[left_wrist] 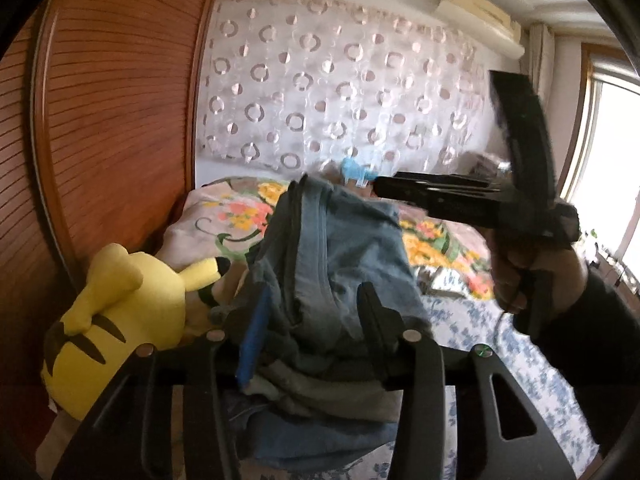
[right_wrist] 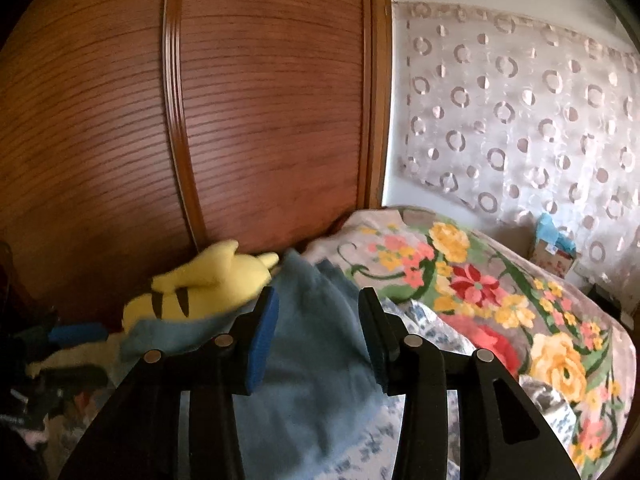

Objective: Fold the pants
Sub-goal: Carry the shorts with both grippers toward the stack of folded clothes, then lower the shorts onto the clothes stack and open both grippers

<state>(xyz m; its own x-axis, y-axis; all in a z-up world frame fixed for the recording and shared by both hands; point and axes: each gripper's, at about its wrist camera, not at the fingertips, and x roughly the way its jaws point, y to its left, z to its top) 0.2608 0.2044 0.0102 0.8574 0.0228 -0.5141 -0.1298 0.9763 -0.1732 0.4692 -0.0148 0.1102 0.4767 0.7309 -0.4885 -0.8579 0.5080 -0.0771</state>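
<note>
Risk: the bunched blue denim pants (left_wrist: 320,248) may slump and lose the fold, since neither of my tools pinches them now.
Left gripper (left_wrist: 316,320): spread, cloth heaped between its pads, not pressed.
Right gripper (right_wrist: 318,340): spread above the cloth.
Pants: on the flowered bedspread (right_wrist: 500,300), just beside the yellow plush toy (left_wrist: 116,320).

Daylight glare from window (left_wrist: 608,152); motion blur, fisheye edges dark.
</note>
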